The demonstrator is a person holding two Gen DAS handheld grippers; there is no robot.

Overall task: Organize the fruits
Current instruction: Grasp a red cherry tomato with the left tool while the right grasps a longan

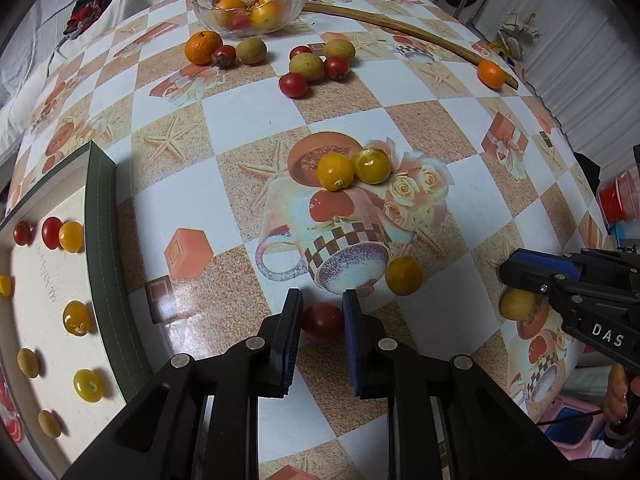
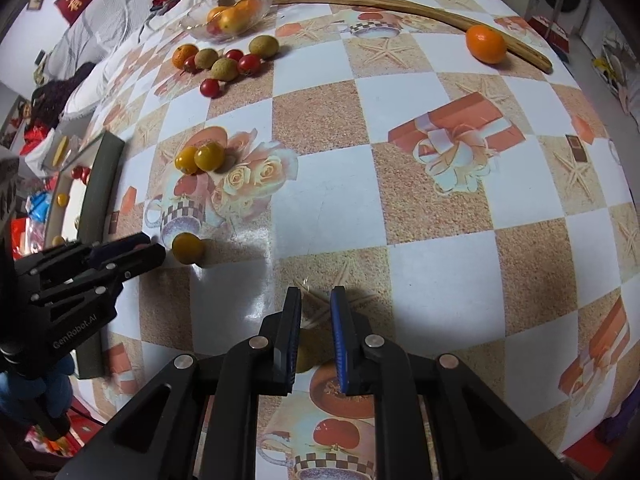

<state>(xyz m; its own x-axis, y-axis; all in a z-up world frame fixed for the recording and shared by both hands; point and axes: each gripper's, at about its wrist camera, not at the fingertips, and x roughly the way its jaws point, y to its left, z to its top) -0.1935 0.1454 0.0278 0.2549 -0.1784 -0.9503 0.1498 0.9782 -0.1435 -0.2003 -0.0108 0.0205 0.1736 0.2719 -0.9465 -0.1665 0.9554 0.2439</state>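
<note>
My left gripper [image 1: 322, 300] stands around a red cherry tomato [image 1: 322, 321] on the table; the jaws flank it with small gaps. My right gripper [image 2: 316, 300] is over a yellowish-green fruit [image 2: 305, 356] that lies low between its jaws, mostly hidden; in the left wrist view that fruit [image 1: 518, 303] lies under the right gripper [image 1: 528, 276]. A yellow tomato [image 1: 403, 275] lies between the grippers. Two yellow tomatoes [image 1: 352, 169] sit mid-table. A white tray [image 1: 48, 344] at left holds several sorted fruits.
A glass bowl [image 1: 248, 4] with oranges stands at the far edge. Red tomatoes, greenish fruits and an orange [image 1: 203, 47] cluster in front of it. A long wooden stick [image 1: 400, 26] lies at the back right beside another orange [image 1: 490, 73].
</note>
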